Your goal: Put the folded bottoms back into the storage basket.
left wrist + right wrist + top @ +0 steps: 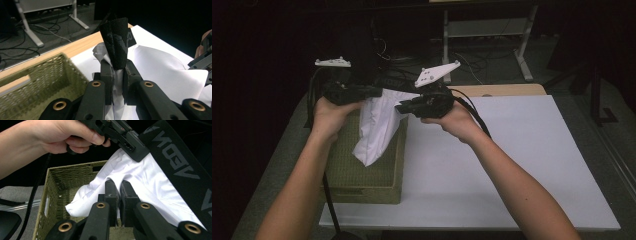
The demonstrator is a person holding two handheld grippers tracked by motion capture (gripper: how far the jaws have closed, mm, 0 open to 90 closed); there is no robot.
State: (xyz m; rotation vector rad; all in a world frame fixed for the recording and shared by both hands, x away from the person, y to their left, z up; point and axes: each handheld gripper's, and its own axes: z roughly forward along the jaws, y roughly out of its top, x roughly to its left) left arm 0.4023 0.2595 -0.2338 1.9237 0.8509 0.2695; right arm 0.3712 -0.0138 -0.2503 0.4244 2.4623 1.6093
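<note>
One white garment [377, 127] with black waistband [180, 162], one woven basket [362, 172]. Left gripper [379, 91] and right gripper [401, 106] both clamp the garment, crumpled, hanging above the basket.

Setting: a lab or workshop-style recording room, dimly lit. Evidence: a plain white work surface [532, 165] laid over a wooden tabletop [507, 90], its bare edge visible at the far side; grey carpeted floor [282, 150] all round; white metal legs of an adjustable desk frame [524, 47] standing behind; loose black cables [45, 23] strewn over the floor beneath that frame; dark, unlit background beyond. Nothing domestic apart from an olive woven basket [362, 185] set on the table's left side. Furnishings are bare and utilitarian throughout.
</note>
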